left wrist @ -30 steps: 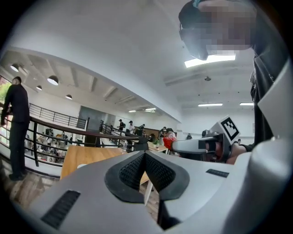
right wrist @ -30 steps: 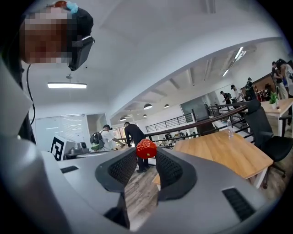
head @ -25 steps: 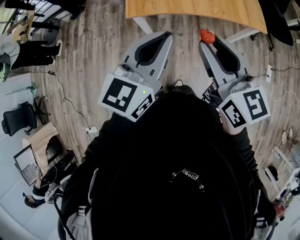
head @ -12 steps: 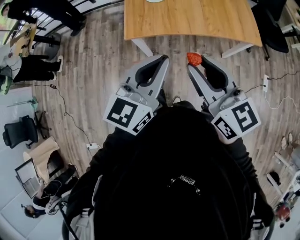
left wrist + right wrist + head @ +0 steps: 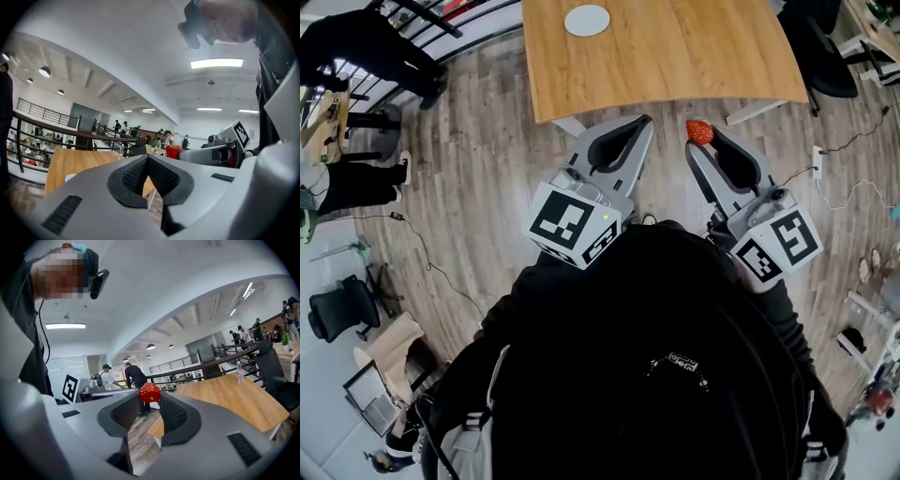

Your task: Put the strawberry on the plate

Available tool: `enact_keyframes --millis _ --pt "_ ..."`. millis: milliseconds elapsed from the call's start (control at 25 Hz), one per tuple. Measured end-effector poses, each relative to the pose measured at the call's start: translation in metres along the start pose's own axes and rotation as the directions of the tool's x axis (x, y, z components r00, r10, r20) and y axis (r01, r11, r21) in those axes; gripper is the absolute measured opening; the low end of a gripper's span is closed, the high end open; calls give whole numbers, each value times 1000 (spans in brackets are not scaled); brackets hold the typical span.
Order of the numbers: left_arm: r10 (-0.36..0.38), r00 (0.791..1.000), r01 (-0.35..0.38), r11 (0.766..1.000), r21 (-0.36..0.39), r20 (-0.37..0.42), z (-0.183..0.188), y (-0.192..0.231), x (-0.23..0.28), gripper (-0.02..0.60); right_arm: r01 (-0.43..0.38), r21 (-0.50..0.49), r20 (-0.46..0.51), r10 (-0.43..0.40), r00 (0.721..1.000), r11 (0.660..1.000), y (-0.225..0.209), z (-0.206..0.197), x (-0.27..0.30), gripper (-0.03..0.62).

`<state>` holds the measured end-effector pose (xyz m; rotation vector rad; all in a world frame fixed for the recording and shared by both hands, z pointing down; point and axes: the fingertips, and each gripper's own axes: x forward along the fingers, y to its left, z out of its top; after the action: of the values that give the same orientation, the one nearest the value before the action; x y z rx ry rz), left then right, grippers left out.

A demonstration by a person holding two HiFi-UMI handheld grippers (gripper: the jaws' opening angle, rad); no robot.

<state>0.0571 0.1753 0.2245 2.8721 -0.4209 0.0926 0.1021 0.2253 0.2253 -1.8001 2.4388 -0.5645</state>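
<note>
Between the tips of your right gripper (image 5: 150, 401) sits the strawberry (image 5: 150, 392) — red, pinched by the dark ribbed pads on either side, with the jaws parted just wide enough to hold it. From the head view, you carry it in the air above the plank floor (image 5: 487, 187), just short of the near edge of the wooden table (image 5: 675, 56). The white plate (image 5: 587, 20) lies on the tabletop toward its far left, well apart from the strawberry. Your left gripper (image 5: 643, 121) is held beside the right one, pointing toward the table too — its jaws are pressed together with nothing between them.
</note>
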Motion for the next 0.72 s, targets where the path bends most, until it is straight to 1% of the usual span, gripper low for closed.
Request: enact_keyframes --millis 80,160,280,360,480,560,640,720 --pt "-7 1000 8 999 34 -7 10 9 1 -3 -11 -8 -2 11 1000 1000 6 7 16 141" --pt "-3 1000 4 998 59 -18 18 23 2 -3 4 -31 -20 -4 1000 1000 7 13 35 141" --pt "25 1000 -24 997 70 -15 37 62 9 -3 101 -103 -33 -105 994 990 -6 28 75 141" --pt "36 999 -34 997 69 -22 45 83 5 -3 141 -98 -36 -145 989 985 -2 32 100 141" --pt "32 999 -30 997 65 -34 51 114 3 -3 106 -62 -35 -108 994 992 7 39 138 143" --pt "26 999 -24 997 72 -30 57 135 9 -3 102 -64 -11 -103 995 993 -3 55 156 141" --pt "21 999 -18 996 93 -29 61 145 13 -3 142 -91 6 -142 990 986 -23 68 157 141" --pt "9 999 -1 986 164 -47 61 141 16 -3 185 -121 8 -185 983 975 -42 73 149 143"
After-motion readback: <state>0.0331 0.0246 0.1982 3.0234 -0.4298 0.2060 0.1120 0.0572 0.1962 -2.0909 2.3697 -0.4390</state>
